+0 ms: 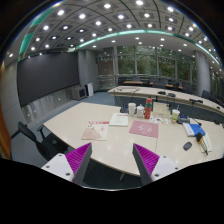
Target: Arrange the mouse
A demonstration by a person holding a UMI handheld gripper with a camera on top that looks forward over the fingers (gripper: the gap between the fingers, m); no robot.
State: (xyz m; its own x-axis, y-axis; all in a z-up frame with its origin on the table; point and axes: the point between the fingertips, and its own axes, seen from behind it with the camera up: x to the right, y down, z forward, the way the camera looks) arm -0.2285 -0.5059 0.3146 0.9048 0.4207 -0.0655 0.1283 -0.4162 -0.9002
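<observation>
My gripper (112, 165) is held high and well back from a large pale table (110, 140), its magenta-padded fingers (78, 160) spread open with nothing between them. A small dark object, possibly the mouse (186, 146), lies far ahead near the table's right end, too small to tell for sure. Two pink mats rest on the table, one (144, 129) beyond the right finger and one (95, 131) beyond the left finger.
A white sheet (120, 120), cups (131, 109) and a blue item (195, 129) sit on the table. Dark chairs (40, 140) stand at its left side. Another long table (160, 92) stands behind, before the windows.
</observation>
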